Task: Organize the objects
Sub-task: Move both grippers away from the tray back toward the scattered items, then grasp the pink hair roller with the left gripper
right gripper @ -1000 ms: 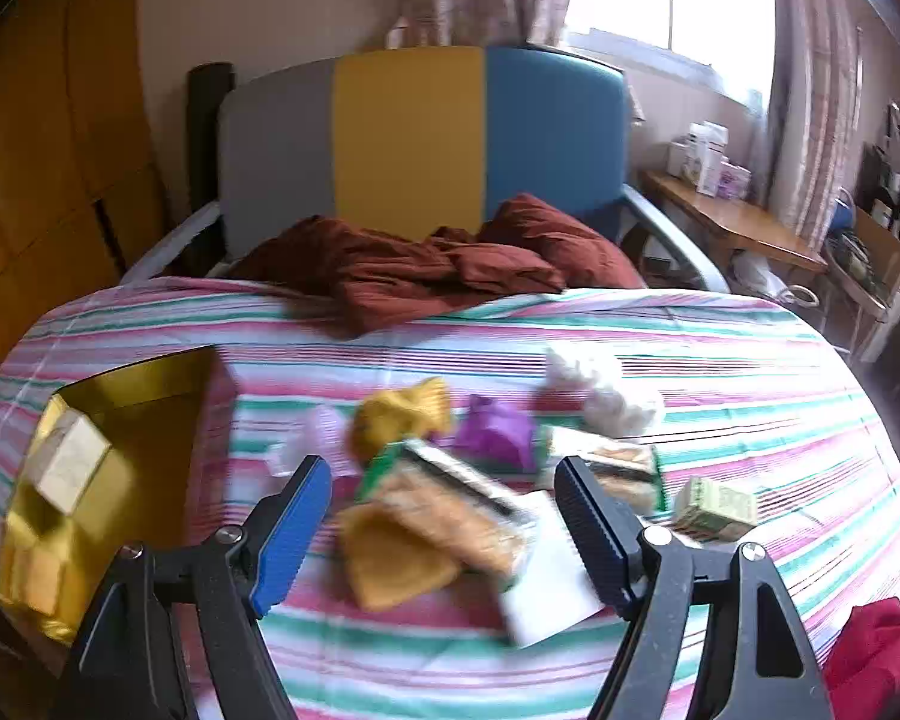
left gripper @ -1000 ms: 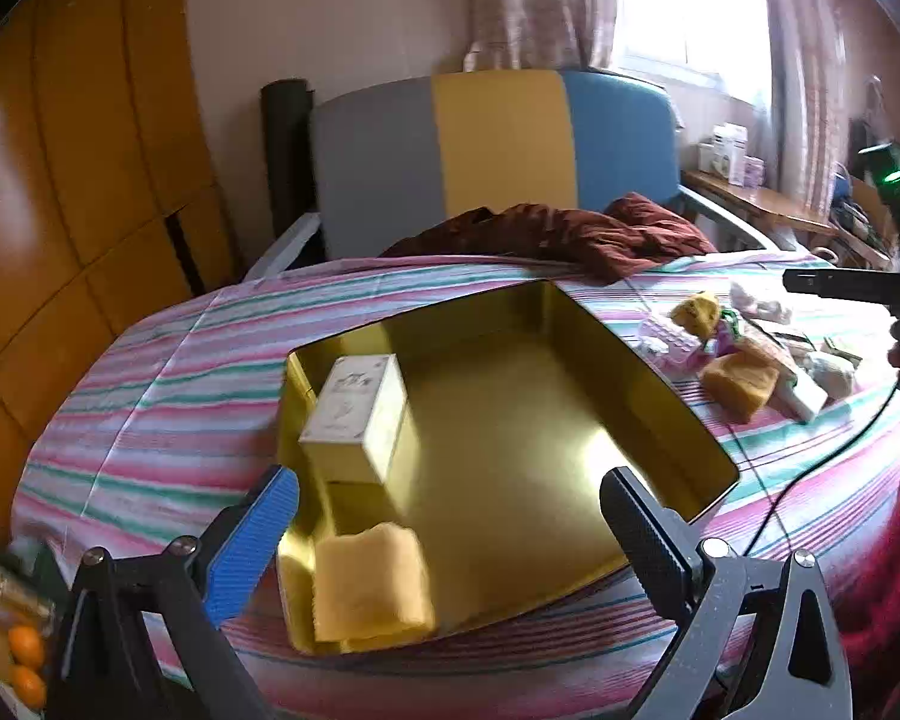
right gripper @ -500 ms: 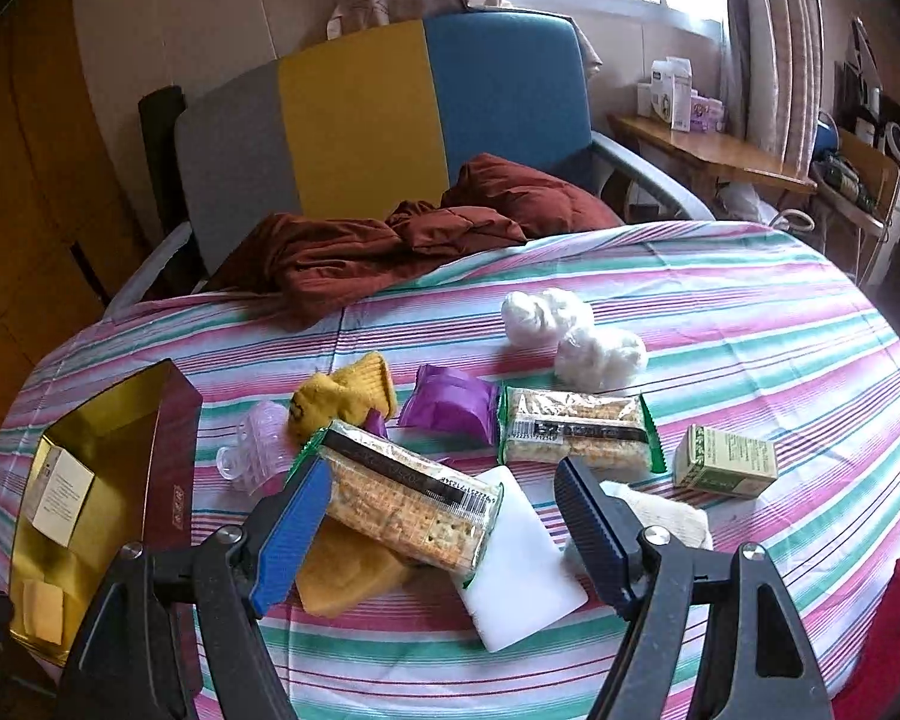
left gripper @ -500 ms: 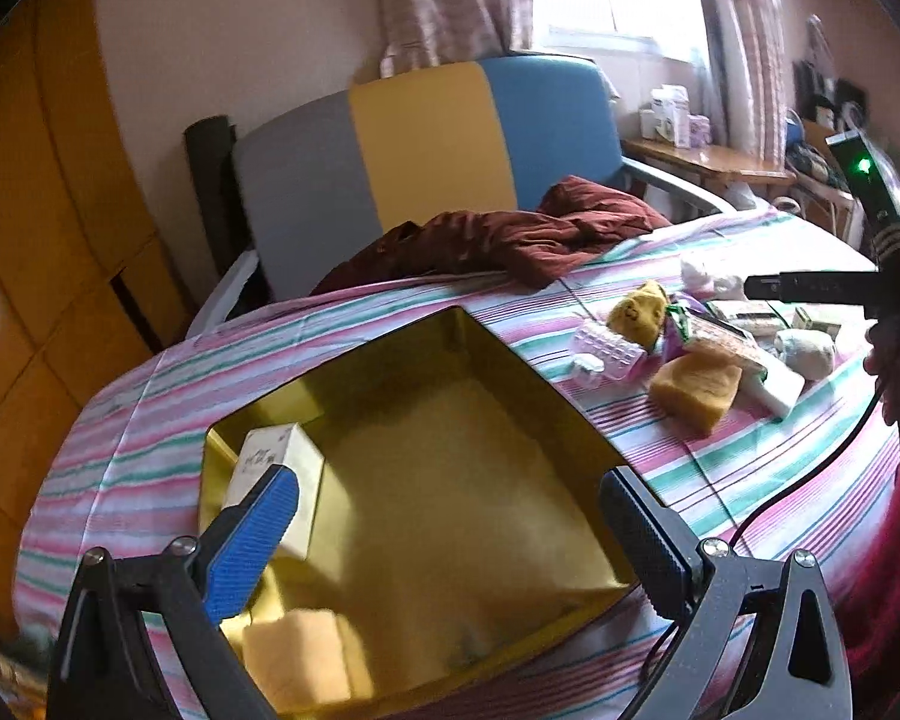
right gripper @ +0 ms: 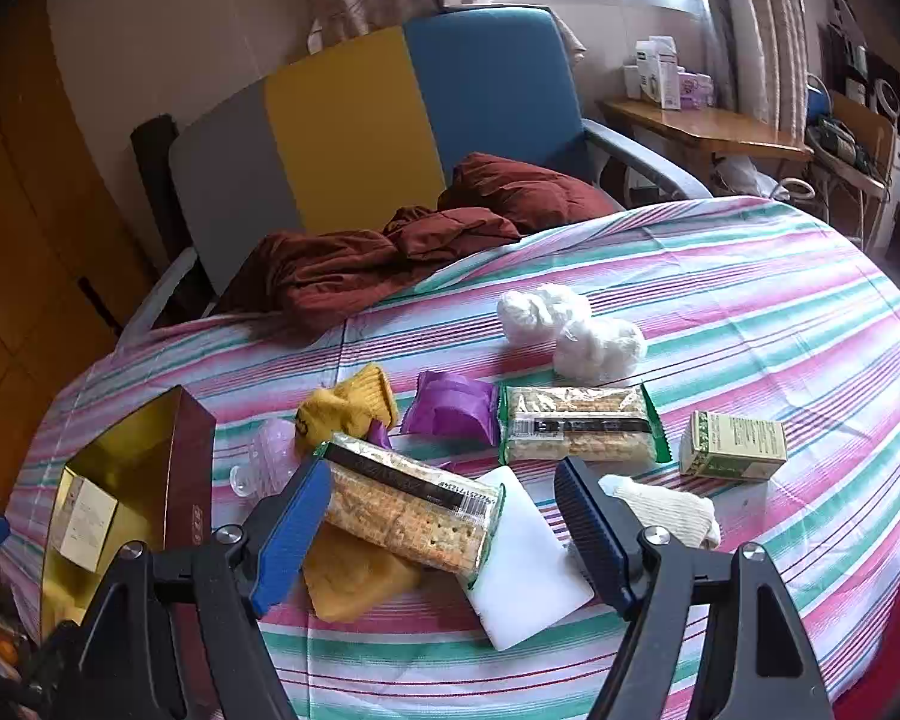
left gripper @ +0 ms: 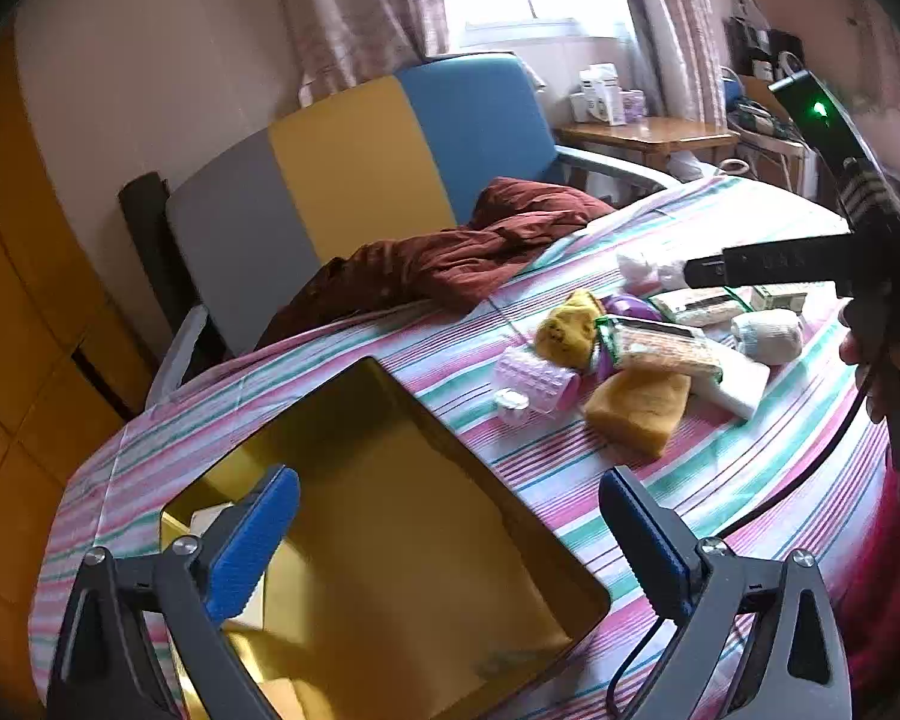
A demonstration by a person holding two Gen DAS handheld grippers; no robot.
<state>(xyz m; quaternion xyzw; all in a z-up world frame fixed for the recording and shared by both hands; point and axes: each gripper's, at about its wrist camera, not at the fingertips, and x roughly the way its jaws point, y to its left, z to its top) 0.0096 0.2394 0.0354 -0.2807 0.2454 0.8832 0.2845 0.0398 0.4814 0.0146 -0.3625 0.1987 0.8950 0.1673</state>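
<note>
Left wrist view, your left gripper [left gripper: 450, 531] spread wide and empty above the gold box [left gripper: 390, 516], clutter pile up right, right wrist view, your right gripper [right gripper: 444, 516] spread, cracker pack [right gripper: 411, 507] lying between its jaws on the striped cloth [right gripper: 750, 324].

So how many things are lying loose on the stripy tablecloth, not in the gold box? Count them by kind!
Cracker packs: 2
Sponges: 2, yellow and white
White plastic bundles: 2
Socks: 2, yellow and cream
Purple packet: 1
Green carton: 1
Pink roller: 1
Total: 11
</note>
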